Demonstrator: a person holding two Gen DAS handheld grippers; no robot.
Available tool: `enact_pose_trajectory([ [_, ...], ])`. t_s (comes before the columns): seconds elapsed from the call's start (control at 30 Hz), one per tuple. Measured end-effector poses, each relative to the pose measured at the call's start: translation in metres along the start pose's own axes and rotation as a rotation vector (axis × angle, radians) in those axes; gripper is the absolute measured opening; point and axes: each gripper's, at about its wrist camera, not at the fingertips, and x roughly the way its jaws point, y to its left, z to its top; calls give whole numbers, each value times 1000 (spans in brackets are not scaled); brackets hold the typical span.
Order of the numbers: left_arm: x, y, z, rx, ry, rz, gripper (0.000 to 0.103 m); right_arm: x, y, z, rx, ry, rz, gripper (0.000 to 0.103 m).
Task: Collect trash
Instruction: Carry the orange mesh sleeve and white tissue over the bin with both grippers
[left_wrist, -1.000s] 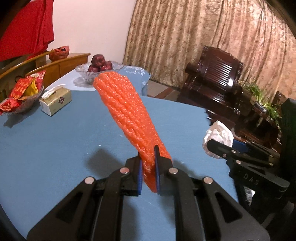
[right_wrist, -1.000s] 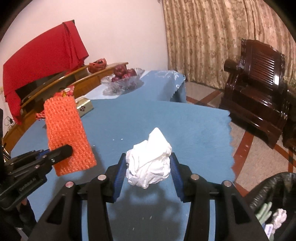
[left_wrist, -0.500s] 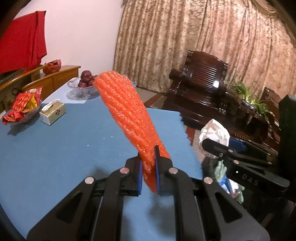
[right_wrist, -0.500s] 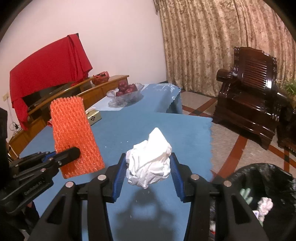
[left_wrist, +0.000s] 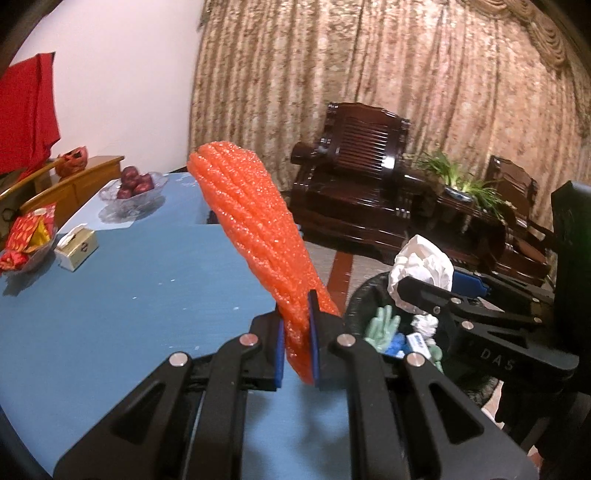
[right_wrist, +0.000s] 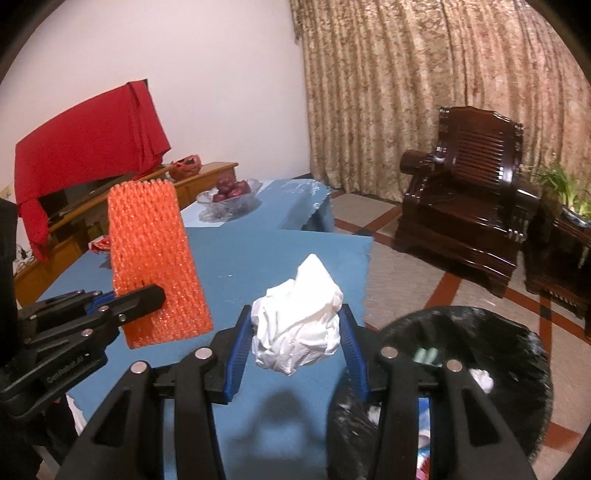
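Both grippers are drifting off the counter (right_wrist: 258, 254) toward the bin (right_wrist: 517, 332), left gripper (left_wrist: 297, 345) fingers clamping the orange foam net (left_wrist: 258, 236), right gripper (right_wrist: 297, 349) fingers squeezing the crumpled tissue (right_wrist: 299, 332) between them.

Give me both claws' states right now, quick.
Left claw: closed on the orange foam net.
Right claw: closed on the crumpled white tissue.
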Motion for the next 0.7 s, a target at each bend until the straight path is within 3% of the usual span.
enact_pose_trajectory([
  [0.27,12,-47,-6,61,16,-84,10,-28,-48,-14,46,-5,-100,46],
  [0.7,79,-118,-18,164,89,-225,10,-38,-132,-45,128,37,-254,46],
])
